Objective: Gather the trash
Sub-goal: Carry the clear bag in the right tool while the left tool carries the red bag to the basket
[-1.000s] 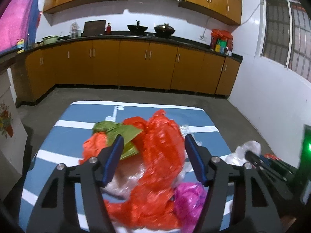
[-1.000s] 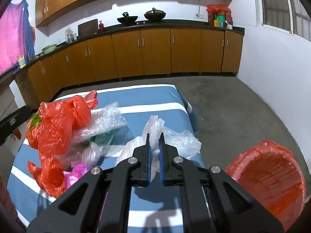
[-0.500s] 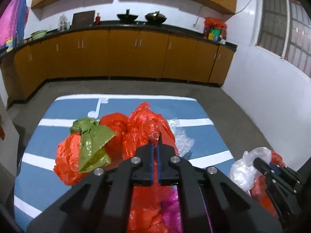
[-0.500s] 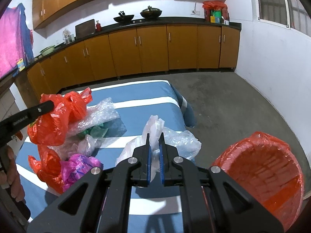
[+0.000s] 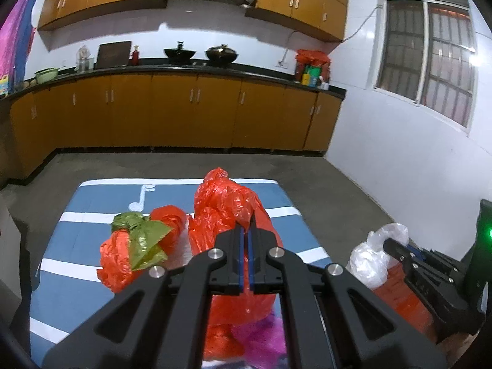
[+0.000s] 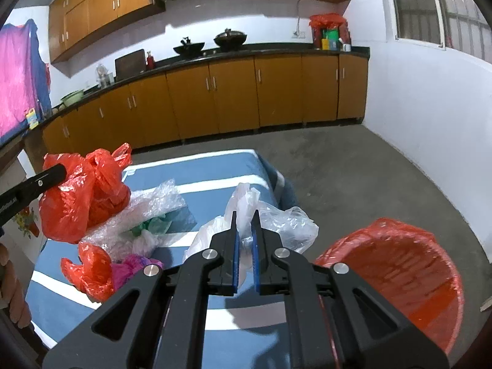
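My left gripper (image 5: 246, 230) is shut on a big red plastic bag (image 5: 227, 203) and holds it above the blue striped table (image 5: 77, 246); the bag also shows in the right wrist view (image 6: 80, 190). My right gripper (image 6: 245, 224) is shut on a white and clear plastic bag (image 6: 270, 218), held off the table's right edge; it also shows in the left wrist view (image 5: 375, 252). A red-lined trash basket (image 6: 396, 273) stands on the floor to the right, below the right gripper.
On the table (image 6: 215, 172) lie bubble wrap (image 6: 153, 203), a small red bag (image 6: 92, 270), a pink bag (image 6: 132, 270) and a red bag with a green piece (image 5: 135, 246). Orange kitchen cabinets (image 5: 184, 113) line the far wall. Bare concrete floor (image 6: 369, 178) surrounds the table.
My left gripper closed on the red bag and lifted it off the table. My right gripper, still holding the white bag, rose and moved right toward the basket.
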Available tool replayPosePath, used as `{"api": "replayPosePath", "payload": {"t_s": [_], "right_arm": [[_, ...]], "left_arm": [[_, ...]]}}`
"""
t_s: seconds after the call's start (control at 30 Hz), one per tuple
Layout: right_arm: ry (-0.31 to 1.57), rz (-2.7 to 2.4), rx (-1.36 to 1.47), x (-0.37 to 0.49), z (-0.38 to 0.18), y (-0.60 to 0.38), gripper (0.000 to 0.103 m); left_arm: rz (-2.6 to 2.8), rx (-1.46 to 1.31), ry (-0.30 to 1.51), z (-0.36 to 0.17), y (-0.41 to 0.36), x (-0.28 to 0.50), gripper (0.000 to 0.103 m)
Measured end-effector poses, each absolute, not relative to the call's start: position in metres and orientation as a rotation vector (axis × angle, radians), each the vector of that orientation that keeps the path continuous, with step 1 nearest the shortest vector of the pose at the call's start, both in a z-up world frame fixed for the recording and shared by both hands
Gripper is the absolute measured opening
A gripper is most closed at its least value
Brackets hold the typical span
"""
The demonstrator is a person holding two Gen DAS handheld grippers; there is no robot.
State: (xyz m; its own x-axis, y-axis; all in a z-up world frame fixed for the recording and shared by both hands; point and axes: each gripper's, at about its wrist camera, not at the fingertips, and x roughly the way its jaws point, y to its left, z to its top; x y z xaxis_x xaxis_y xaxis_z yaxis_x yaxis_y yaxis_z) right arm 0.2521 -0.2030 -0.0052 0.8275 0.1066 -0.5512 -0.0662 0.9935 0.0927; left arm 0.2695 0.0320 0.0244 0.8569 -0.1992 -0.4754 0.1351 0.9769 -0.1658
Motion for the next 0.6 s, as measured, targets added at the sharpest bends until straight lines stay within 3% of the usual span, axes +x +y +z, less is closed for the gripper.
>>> {"api": "replayPosePath", "payload": {"t_s": [0.6], "right_arm": [[0.528, -0.144, 0.112, 0.182, 0.031, -0.302, 0.007]], "left_arm": [[-0.481, -0.104, 0.519, 0.037, -0.086, 0.218, 0.003]]}}
